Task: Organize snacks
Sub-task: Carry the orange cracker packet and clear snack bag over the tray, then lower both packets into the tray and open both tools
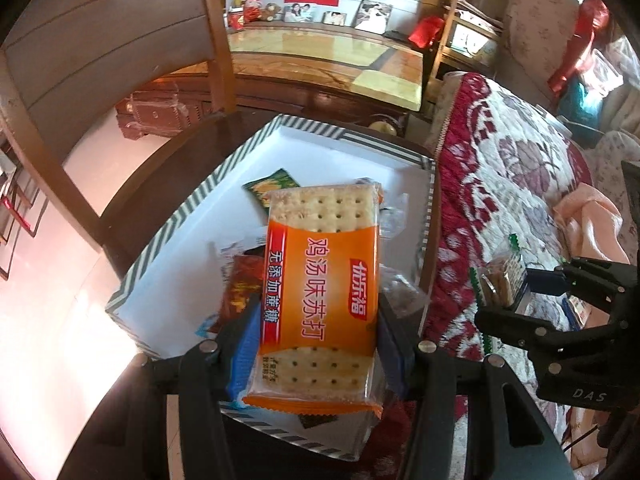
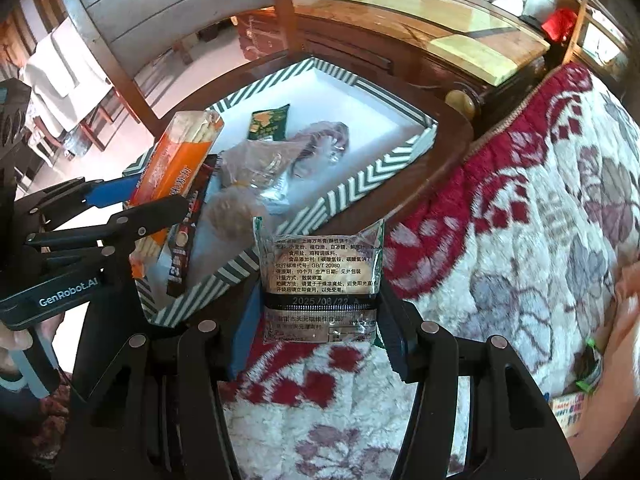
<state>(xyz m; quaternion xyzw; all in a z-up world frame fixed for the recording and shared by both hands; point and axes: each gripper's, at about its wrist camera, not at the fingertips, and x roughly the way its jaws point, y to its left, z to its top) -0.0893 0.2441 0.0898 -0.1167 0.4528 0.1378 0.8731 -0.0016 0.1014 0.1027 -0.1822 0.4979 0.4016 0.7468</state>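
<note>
The orange soda-cracker packet (image 1: 320,296) is clamped between the jaws of the left gripper (image 1: 316,344), its long axis running along the fingers and out over the striped box (image 1: 168,224). The box lies directly beneath and ahead of that packet, so the left hand is judged the nearer to a drop. In the right wrist view a small clear-and-green biscuit packet (image 2: 320,280) is clamped by the jaws of the right gripper (image 2: 316,320); it is held upright over the bedspread (image 2: 500,240), just outside the box's near wall, with the box lying ahead and to the left. The wrappers are thin, glossy, crinkly film over flat rigid biscuits. The box is stiff card, white inside, striped dark green at the rim, and already holds several loose packets (image 2: 272,168). The bedspread is plush, patterned red and white.
</note>
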